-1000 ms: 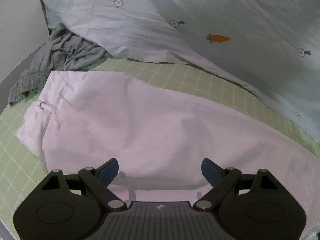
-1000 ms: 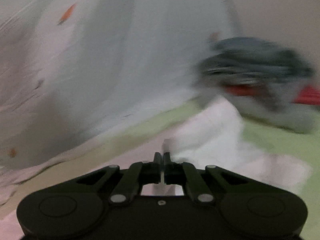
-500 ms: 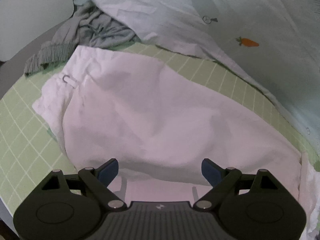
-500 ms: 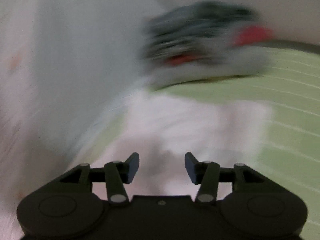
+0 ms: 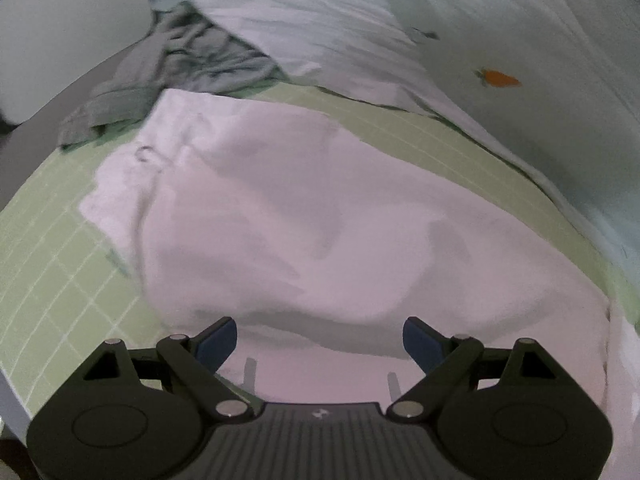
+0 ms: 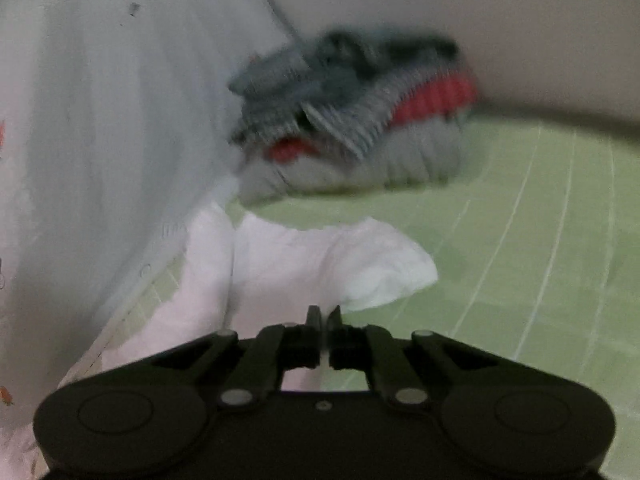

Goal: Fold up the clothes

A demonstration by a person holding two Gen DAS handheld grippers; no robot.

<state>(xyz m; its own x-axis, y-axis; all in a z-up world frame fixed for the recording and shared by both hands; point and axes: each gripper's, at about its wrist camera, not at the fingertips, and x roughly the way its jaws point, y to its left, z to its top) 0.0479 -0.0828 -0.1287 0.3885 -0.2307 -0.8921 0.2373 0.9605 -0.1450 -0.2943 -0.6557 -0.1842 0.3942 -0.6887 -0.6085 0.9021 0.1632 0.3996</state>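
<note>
White pants (image 5: pixel 304 216) lie spread out flat on a green checked sheet (image 5: pixel 44 264), ready to be folded. The left gripper (image 5: pixel 320 338) hangs over the near edge of the pants with its jaws wide apart and nothing between them, likely so it can come down and pinch that edge. The right gripper (image 6: pixel 324 320) is at the other end, where a pant leg (image 6: pixel 332 260) ends. Its jaws are pressed together, and it looks like a thin bit of white cloth is caught between them, though the picture is blurry. A pale blanket with carrots (image 5: pixel 496 78) and a pile of grey clothes (image 5: pixel 176 56) sit close by, out of the way.
</note>
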